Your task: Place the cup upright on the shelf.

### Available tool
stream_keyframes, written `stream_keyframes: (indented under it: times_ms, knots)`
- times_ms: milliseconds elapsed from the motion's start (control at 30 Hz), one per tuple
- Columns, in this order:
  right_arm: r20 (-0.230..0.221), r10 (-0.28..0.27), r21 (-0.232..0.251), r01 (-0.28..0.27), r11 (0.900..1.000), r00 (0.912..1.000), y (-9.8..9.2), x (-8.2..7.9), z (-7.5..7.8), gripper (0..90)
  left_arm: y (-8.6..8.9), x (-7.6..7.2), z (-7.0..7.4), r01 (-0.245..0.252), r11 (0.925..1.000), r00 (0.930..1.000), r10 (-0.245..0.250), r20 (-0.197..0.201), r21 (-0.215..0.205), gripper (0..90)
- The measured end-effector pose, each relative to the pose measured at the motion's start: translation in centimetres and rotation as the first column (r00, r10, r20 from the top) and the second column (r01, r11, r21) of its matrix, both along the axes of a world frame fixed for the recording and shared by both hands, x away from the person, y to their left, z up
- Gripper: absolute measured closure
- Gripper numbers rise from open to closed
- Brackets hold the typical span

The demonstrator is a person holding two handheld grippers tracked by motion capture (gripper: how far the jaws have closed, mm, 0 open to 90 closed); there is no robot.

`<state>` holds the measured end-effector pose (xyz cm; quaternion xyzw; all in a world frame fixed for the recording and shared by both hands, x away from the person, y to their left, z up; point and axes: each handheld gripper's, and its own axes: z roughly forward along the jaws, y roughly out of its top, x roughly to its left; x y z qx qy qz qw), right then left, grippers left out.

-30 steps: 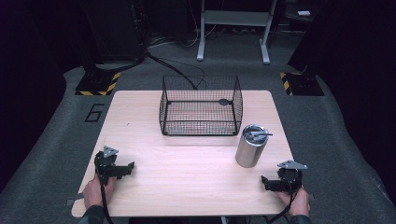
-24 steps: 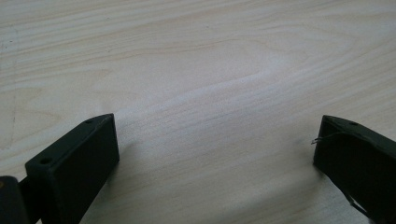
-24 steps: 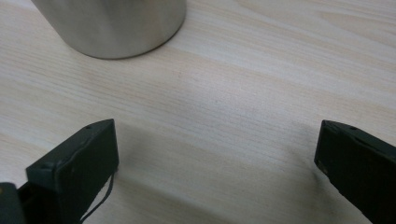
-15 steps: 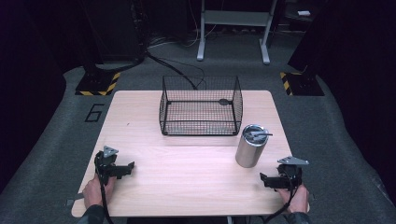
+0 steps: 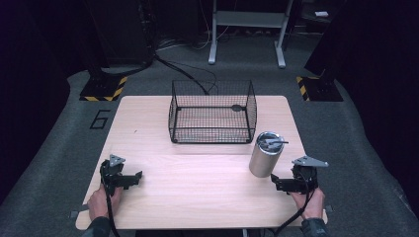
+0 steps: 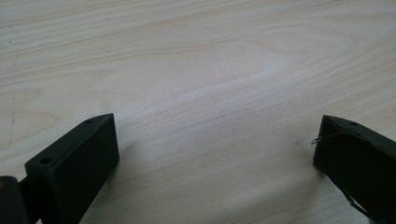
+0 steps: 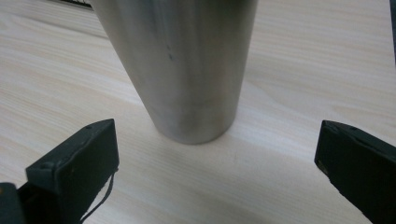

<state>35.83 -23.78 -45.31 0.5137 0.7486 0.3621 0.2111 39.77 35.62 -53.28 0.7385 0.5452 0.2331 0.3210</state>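
Little change is seen against the earlier high views: the right gripper [image 5: 276,184] has crept slightly closer to the steel tumbler [image 5: 265,155], while the left gripper [image 5: 137,176] is unmoved. This is judged as the start of an approach, with no grasp made yet.

Right gripper: jaws spread wide, nothing held. In the right gripper view the tumbler [image 7: 187,70] is found straight ahead, centred between the jaws, its base just beyond the tips, not touched. A dark utensil [image 5: 272,142] is seen sticking from its mouth; kind cannot be told.

Left gripper: jaws released, wide apart, bare wooden table [image 6: 201,70] ahead. The tumbler lies well apart from it, across toward the other gripper. A wire basket [image 5: 212,112] stands beyond the tumbler, farther from both grippers.
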Motion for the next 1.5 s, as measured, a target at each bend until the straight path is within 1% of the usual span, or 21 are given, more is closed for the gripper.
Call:
stream_keyframes:
  times_ms: [133, 167, 233, 267, 300, 333, 367, 500, 533, 567, 733, 800, 833, 933, 1000, 1333, 1367, 1467, 1500]
  knots:
    - [0.015, 0.013, 0.004, -0.013, 1.000, 0.9998, 0.9, 0.3, 0.8, 0.0, 0.0, 0.0, 0.0, 0.000, 1.0000, 1.0000, 0.000, 0.000, 0.000, 0.0]
    - [0.030, 0.022, 0.020, -0.023, 1.000, 0.9993, 1.2, 0.5, 1.3, 0.0, 0.0, 0.0, 0.0, 0.000, 1.0000, 1.0000, 0.000, 0.000, 0.000, 0.0]
    - [0.030, 0.024, 0.019, -0.024, 1.000, 0.9993, 1.4, 0.6, 1.6, 0.0, 0.0, 0.0, 0.0, 0.000, 1.0000, 1.0000, 0.000, 0.000, 0.001, 0.0]
    - [0.043, 0.028, 0.020, -0.028, 0.999, 0.9987, 1.6, 0.7, 1.9, 0.0, 0.0, 0.0, 0.0, 0.000, 1.0000, 1.0000, 0.000, 0.000, 0.000, 0.0]
    - [0.048, 0.029, 0.019, -0.030, 0.999, 0.9984, 1.7, 0.9, 2.1, 0.0, 0.0, 0.0, 0.0, 0.000, 1.0000, 1.0000, 0.000, 0.000, 0.000, 0.0]
    - [0.052, 0.026, 0.028, -0.028, 0.999, 0.9983, 1.9, 1.0, 2.3, 0.0, 0.0, 0.0, 0.0, 0.000, 1.0000, 1.0000, 0.000, 0.000, 0.000, 0.0]
    - [0.061, 0.035, 0.026, -0.036, 0.999, 0.9975, 2.1, 1.3, 2.7, 0.0, 0.0, 0.0, 0.0, 0.000, 1.0000, 1.0000, 0.000, 0.000, 0.001, 0.0]
    - [0.078, 0.036, 0.022, -0.038, 0.999, 0.9963, 2.5, 1.6, 3.1, 0.0, 0.0, 0.0, 0.0, 0.000, 1.0000, 1.0000, 0.000, 0.000, 0.000, 0.0]
    - [0.080, 0.032, 0.028, -0.034, 0.999, 0.9963, 2.7, 1.8, 3.2, 0.0, 0.0, 0.0, 0.0, 0.000, 1.0000, 1.0000, 0.000, 0.000, 0.000, 0.0]
    - [0.091, 0.026, 0.032, -0.029, 0.999, 0.9955, 2.8, 2.0, 3.3, 0.0, 0.0, 0.0, 0.0, 0.000, 1.0000, 1.0000, 0.000, 0.000, 0.000, 0.0]
    - [0.106, 0.022, 0.045, -0.026, 0.999, 0.9941, 3.1, 2.6, 3.4, 0.0, 0.0, 0.0, 0.0, 0.000, 1.0000, 1.0000, 0.000, 0.000, 0.000, 0.0]
    - [0.109, 0.016, 0.038, -0.021, 0.999, 0.9939, 3.2, 2.9, 3.4, 0.0, 0.0, 0.0, 0.0, 0.000, 1.0000, 1.0000, 0.000, 0.000, 0.000, 0.0]
    - [0.117, 0.015, 0.041, -0.020, 0.999, 0.9930, 3.4, 3.2, 3.4, 0.0, 0.0, 0.0, 0.0, 0.000, 1.0000, 1.0000, 0.000, 0.000, 0.001, 0.0]
    - [0.122, 0.009, 0.047, -0.015, 0.999, 0.9925, 3.6, 3.4, 3.5, 0.0, 0.0, 0.0, 0.0, 0.000, 1.0000, 1.0000, 0.000, 0.000, 0.000, 0.0]
    - [0.138, 0.005, 0.047, -0.011, 0.999, 0.9904, 3.8, 3.8, 3.4, 0.0, 0.0, 0.0, 0.0, 0.000, 1.0000, 1.0000, 0.000, -0.001, 0.000, 0.0]
    - [0.152, -0.020, 0.076, 0.009, 0.997, 0.9881, 4.3, 4.7, 3.0, 0.0, 0.0, 0.0, 0.0, 0.000, 1.0000, 1.0000, 0.000, 0.000, 0.000, 0.0]
    - [0.153, -0.025, 0.090, 0.011, 0.996, 0.9879, 4.4, 4.9, 3.0, 0.0, 0.0, 0.0, 0.0, 0.000, 1.0000, 1.0000, 0.000, 0.000, 0.000, 0.0]
    - [0.159, -0.026, 0.085, 0.013, 0.996, 0.9870, 4.4, 5.1, 2.8, 0.0, 0.0, 0.0, 0.0, 0.000, 1.0000, 1.0000, 0.000, 0.000, 0.000, 0.0]
    - [0.159, -0.031, 0.092, 0.017, 0.996, 0.9867, 4.5, 5.2, 2.7, 0.0, 0.0, 0.0, 0.0, 0.000, 1.0000, 1.0000, 0.000, 0.000, 0.000, 0.0]
